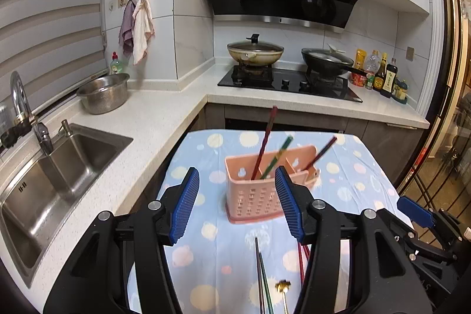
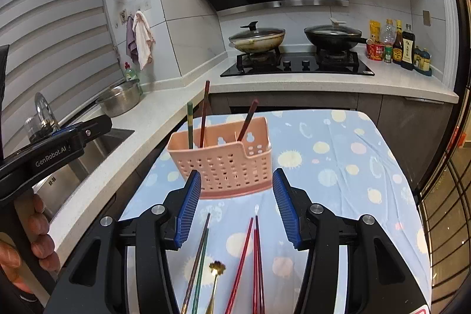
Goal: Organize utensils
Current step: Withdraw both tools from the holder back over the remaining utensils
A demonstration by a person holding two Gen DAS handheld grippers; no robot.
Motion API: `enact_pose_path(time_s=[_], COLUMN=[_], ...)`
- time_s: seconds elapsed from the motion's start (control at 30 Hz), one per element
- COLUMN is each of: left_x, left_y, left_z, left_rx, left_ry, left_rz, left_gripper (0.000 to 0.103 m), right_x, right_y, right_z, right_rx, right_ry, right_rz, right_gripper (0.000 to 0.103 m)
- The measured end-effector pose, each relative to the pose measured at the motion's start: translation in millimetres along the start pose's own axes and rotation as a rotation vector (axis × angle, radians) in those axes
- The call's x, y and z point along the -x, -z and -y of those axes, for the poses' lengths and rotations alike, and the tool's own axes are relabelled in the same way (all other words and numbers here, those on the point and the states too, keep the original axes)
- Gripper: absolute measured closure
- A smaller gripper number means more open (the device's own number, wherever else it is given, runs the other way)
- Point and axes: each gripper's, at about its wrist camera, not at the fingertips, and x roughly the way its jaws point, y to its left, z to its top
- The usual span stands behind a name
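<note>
Dotted blue tablecloth [image 2: 338, 167] beside kitchen counter [image 2: 123, 143]

One pink utensil basket [image 2: 226, 164] holds three chopsticks [image 2: 203, 114]; five chopsticks [image 2: 240, 264] and one gold spoon [image 2: 216, 281] lie loose.

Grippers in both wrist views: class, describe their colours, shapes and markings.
Each gripper, left gripper and right gripper, has black angular plastic arms with silver round bolts and two blue ribbed finger pads. The left gripper's black body carries white "GenRobot.AI" lettering.

The left claw [image 1: 237, 203] hangs empty, jaws apart, before the pink holder [image 1: 253, 196] with three chopsticks.
</note>
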Motion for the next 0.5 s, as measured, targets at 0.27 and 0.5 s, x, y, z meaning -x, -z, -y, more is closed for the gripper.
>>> enact_pose_path(time_s=[0.27,0.5], left_x=[9.5,9.5], left_y=[49.9,94.3], left_z=[3.8,10.2], left_rx=[0.002,-0.012], left_ry=[0.017,0.022], left_rz=[-0.086,-0.167], left_gripper=[0.049,0.049], right_x=[17.8,24.3], right_y=[58.9,104.7], right_z=[11.4,20.9], right_rx=[-0.028,-0.041], right_ry=[0.018,0.046], right_rz=[-0.102,-0.182], right_gripper=[0.053,0.053])
